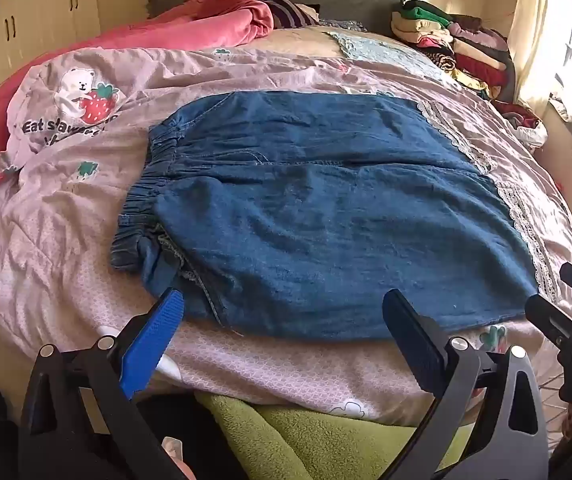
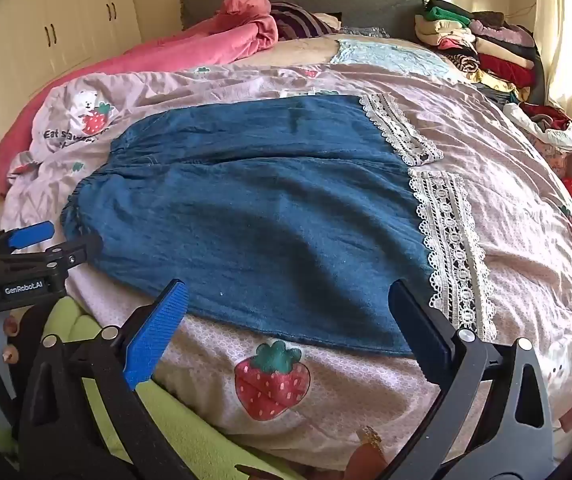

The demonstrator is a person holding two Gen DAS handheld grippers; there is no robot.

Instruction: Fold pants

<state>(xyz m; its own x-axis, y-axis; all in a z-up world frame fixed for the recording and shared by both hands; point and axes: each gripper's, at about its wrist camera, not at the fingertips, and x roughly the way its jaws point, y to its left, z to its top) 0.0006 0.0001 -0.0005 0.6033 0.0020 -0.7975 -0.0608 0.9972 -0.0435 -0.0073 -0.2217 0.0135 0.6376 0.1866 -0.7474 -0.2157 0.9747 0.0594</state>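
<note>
Blue denim pants (image 1: 317,216) lie flat on the bed, elastic waistband to the left, white lace leg hems (image 2: 445,240) to the right. They also show in the right wrist view (image 2: 254,216). My left gripper (image 1: 284,308) is open and empty, fingers spread just above the pants' near edge by the waistband end. My right gripper (image 2: 287,296) is open and empty over the near edge, close to the lace hem. The left gripper also shows in the right wrist view (image 2: 58,240), and the right gripper at the right edge of the left wrist view (image 1: 565,300).
A pink strawberry-print quilt (image 2: 505,200) covers the bed. A pink blanket (image 1: 214,24) lies at the head. Stacked folded clothes (image 1: 453,40) sit at the back right. A green fleece blanket (image 1: 305,436) hangs at the near edge. Cupboards (image 2: 46,32) stand left.
</note>
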